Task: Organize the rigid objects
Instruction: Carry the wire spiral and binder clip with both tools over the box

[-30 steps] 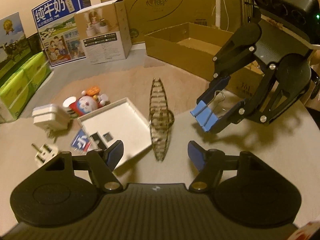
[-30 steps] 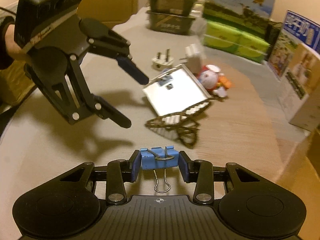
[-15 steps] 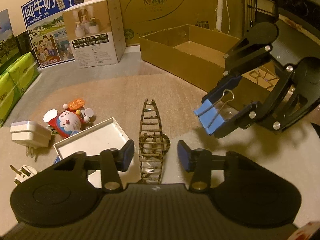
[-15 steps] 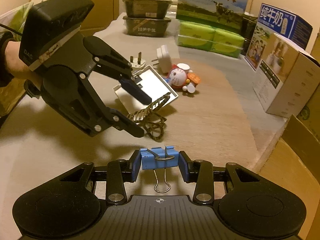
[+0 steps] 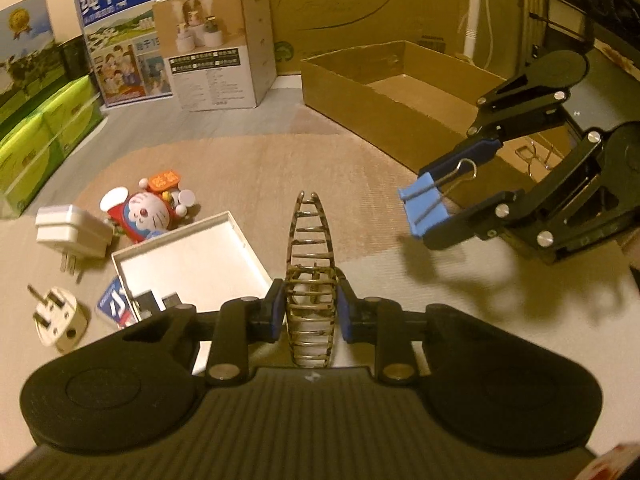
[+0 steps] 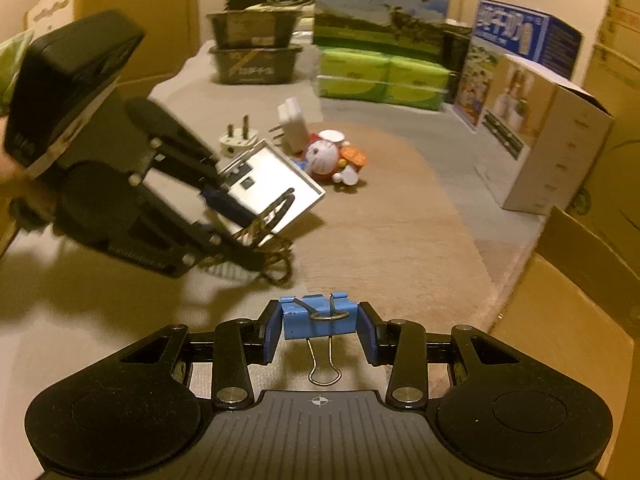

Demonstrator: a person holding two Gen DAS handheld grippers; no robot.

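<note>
A tortoiseshell hair claw clip (image 5: 310, 240) stands upright on the tan mat. My left gripper (image 5: 311, 306) has its jaws closing on it, and the blue pads press on both its sides. In the right wrist view the left gripper (image 6: 244, 236) is blurred, with the hair claw clip (image 6: 276, 220) between its fingers. My right gripper (image 6: 320, 326) is shut on a blue binder clip (image 6: 320, 316) whose wire handle hangs toward the camera. In the left wrist view the right gripper (image 5: 426, 206) holds the binder clip (image 5: 420, 196) in the air, in front of the open cardboard box (image 5: 360, 92).
Left of the hair clip lies a white shallow tray (image 5: 188, 264), a round-headed toy (image 5: 144, 212), a white charger (image 5: 72, 232) and a three-pin plug (image 5: 56, 316). Printed cartons (image 5: 216, 52) and green packs (image 5: 40, 140) line the back and left.
My left gripper moved forward around the hair claw clip and its jaws closed onto it. The right gripper, still gripping the binder clip, drifted right toward the cardboard box.
</note>
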